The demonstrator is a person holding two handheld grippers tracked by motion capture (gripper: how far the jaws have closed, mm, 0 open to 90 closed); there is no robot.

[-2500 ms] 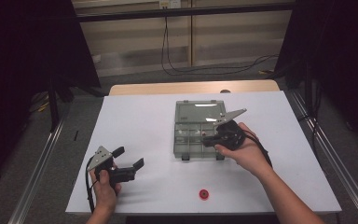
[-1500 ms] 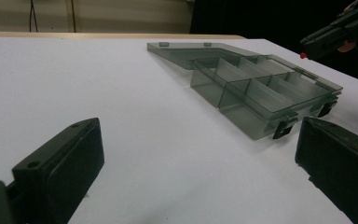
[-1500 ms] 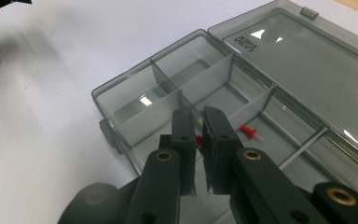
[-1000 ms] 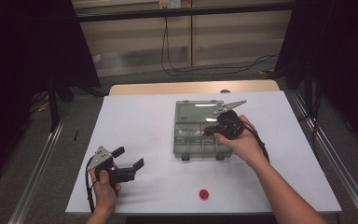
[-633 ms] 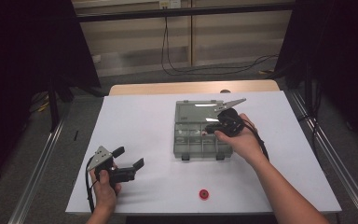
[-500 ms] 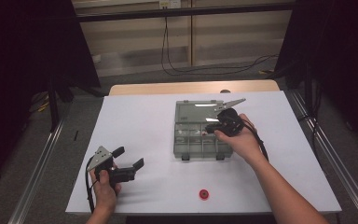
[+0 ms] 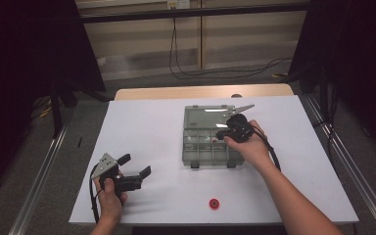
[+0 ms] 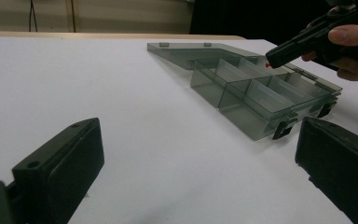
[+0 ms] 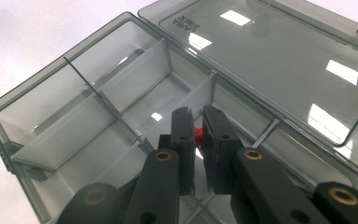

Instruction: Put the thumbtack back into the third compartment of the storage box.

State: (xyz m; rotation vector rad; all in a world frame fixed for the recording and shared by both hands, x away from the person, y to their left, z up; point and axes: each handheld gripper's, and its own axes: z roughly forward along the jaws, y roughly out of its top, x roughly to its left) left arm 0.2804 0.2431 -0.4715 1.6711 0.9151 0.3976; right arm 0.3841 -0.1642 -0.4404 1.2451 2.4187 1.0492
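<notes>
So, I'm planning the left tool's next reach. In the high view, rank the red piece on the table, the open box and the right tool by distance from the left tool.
1. Red piece: right of the left tool, near the table's front edge.
2. Box: farther, mid-table.
3. Right tool: over the box's right side, pinching a small red part.

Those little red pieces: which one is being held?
The red piece pinched in the right tool above the open compartment box. The other red piece lies loose on the white table near the front edge, untouched.

Lab rig, white table (image 7: 152, 127), dark curtains (image 7: 24, 54), floor cables (image 7: 215, 68)
</notes>
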